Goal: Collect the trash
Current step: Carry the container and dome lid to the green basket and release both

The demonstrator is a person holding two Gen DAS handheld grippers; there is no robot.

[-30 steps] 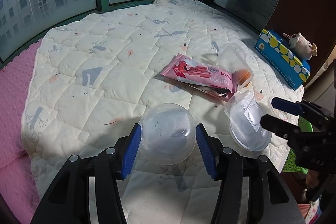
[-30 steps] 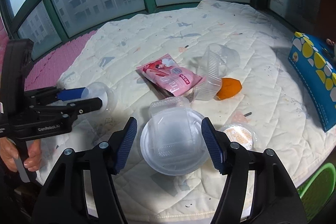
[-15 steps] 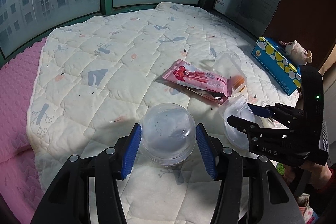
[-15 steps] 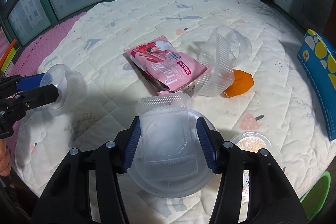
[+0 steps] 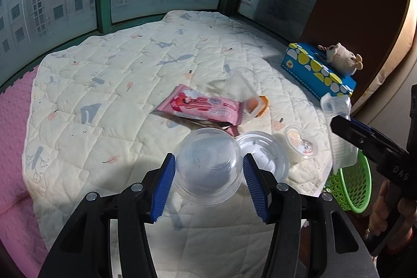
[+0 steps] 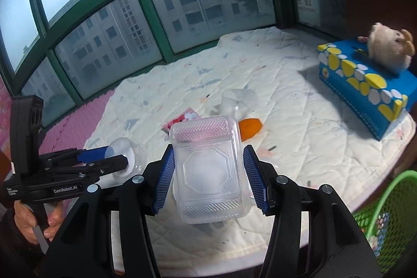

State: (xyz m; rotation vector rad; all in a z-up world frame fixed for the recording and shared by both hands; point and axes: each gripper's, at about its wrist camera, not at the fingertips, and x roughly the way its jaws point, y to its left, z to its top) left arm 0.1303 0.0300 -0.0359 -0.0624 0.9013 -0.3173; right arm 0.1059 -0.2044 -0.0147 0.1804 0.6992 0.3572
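My left gripper (image 5: 207, 184) is shut on a clear plastic cup (image 5: 207, 168) and holds it above the quilt. My right gripper (image 6: 208, 179) is shut on a clear rectangular plastic box (image 6: 208, 168), lifted off the quilt; it also shows at the right of the left wrist view (image 5: 336, 106). On the quilt lie a pink snack wrapper (image 5: 200, 106), a round clear lid (image 5: 263, 153), a small sauce cup (image 5: 302, 145), an orange piece (image 6: 250, 128) and a clear tub (image 6: 235, 102). A green basket (image 5: 349, 186) stands by the quilt's right edge.
A blue and yellow tissue box (image 6: 365, 85) with a plush toy (image 6: 388, 48) on it sits at the right of the quilt (image 5: 104, 85). Windows with green frames run behind. A pink mat (image 5: 13, 127) lies at the left.
My right gripper has closed on the clear box and lifted it off the round lid, up and to the right. My left gripper, still holding the cup, has shifted right, next to the lid.
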